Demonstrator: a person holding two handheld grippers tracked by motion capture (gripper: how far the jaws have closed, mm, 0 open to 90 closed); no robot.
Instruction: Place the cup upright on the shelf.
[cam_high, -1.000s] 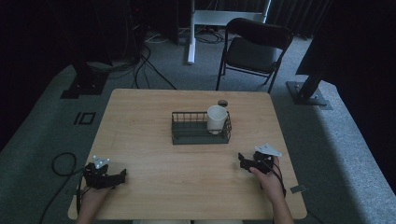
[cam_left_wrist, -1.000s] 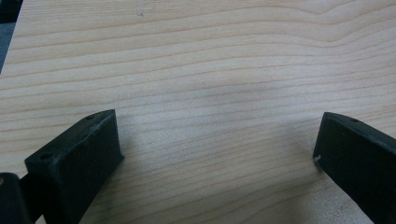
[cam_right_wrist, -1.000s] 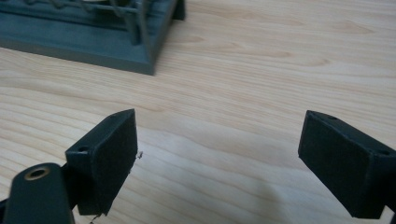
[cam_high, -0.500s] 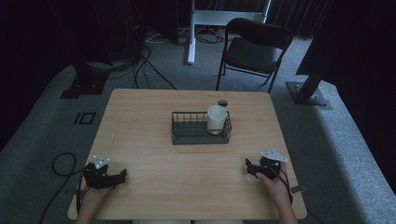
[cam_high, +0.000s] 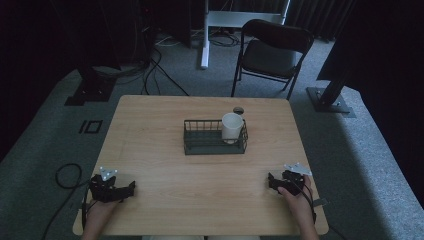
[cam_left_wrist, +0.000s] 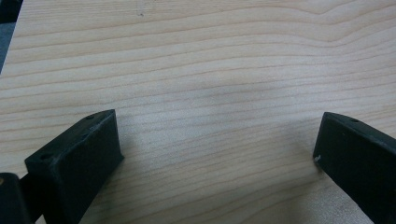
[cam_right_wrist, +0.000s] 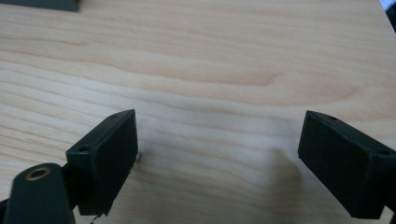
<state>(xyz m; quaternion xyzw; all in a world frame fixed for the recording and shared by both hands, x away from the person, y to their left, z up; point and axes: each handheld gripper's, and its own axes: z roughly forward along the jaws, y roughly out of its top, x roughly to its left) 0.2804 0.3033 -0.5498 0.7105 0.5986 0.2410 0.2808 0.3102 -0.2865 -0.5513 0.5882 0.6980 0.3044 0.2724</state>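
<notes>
My right gripper (cam_high: 281, 183) has drawn back toward my body over the last second, from a spot nearer the bench's middle down to the near right corner; my left gripper (cam_high: 114, 189) has stayed parked at the near left corner. I read that as a retreat to rest, nothing in hand, with the work either finished or not yet begun. Both pairs of jaws stand released: in the left gripper view (cam_left_wrist: 215, 154) bare wood grain fills the wide gap between the two black pads, and the right gripper view (cam_right_wrist: 219, 154) shows the same, jaws spread and empty, hovering low over the bench (cam_high: 150, 135). The white cup (cam_high: 232, 126) stands upright inside the right end of the wire basket (cam_high: 200, 145), which sits at the bench's centre. From my right gripper the cup lies at about eleven o'clock, well apart; from my left gripper, at about one o'clock, farther off. A small dark round thing (cam_high: 238, 110) lies just beyond the basket at twelve o'clock of the cup; too small to identify. A dark strip (cam_right_wrist: 42, 4) at the top left edge of the right gripper view may be the basket's base; I cannot tell for sure. Any reach for the cup would mean a long forward travel.
</notes>
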